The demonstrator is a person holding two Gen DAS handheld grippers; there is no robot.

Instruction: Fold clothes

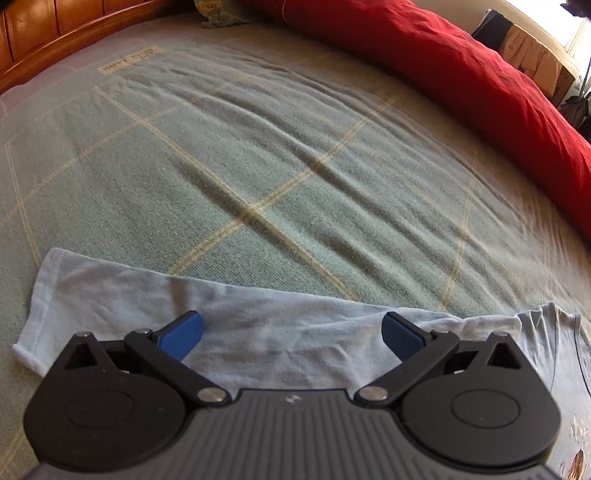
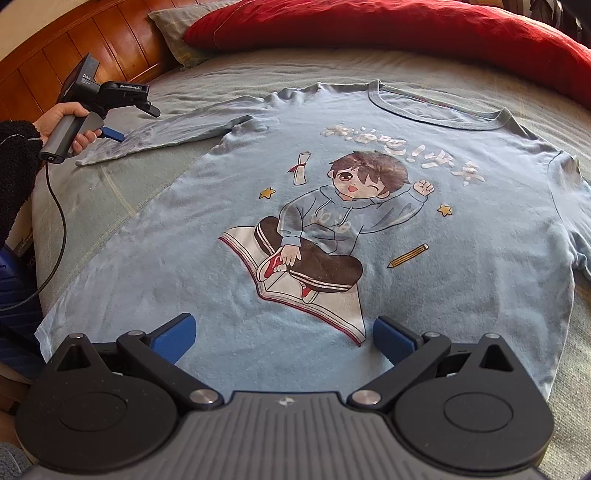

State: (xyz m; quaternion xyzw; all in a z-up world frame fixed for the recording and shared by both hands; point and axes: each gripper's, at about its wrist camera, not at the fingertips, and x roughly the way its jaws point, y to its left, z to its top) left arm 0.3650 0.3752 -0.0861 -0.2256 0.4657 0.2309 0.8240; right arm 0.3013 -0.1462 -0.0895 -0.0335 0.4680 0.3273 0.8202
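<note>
1. A light blue long-sleeved shirt (image 2: 295, 206) lies flat and face up on the bed, spread over a grey-green blanket (image 1: 258, 155) with thin yellow check lines.
2. The shirt's front carries a cartoon print (image 2: 314, 236) — a child sitting on an open book with one fist raised, with stars, a pencil and a scroll around the figure.
3. The neckline (image 2: 436, 110) points toward the far side of the bed, where a red duvet (image 2: 369, 26) lies bunched along the edge.
4. One sleeve (image 1: 122, 299) stretches out straight to the side, its cuff lying flat on the blanket; the other sleeve (image 2: 576, 221) runs out at the right edge of the right wrist view.
5. The left hand-held gripper (image 1: 291, 332) hovers just above the outstretched sleeve, its blue fingers (image 1: 183, 334) spread wide apart with nothing between them.
6. In the right wrist view this same tool is held by a hand (image 2: 64, 123) in a dark fuzzy sleeve, with a black cable hanging down from the handle.
7. The right hand-held gripper (image 2: 284, 341) sits over the shirt's lower hem, jaws likewise wide apart — no cloth is pinched.
8. A wooden headboard (image 2: 55, 48) stands at the left, with a grey pillow (image 2: 173, 33) beside it.
</note>
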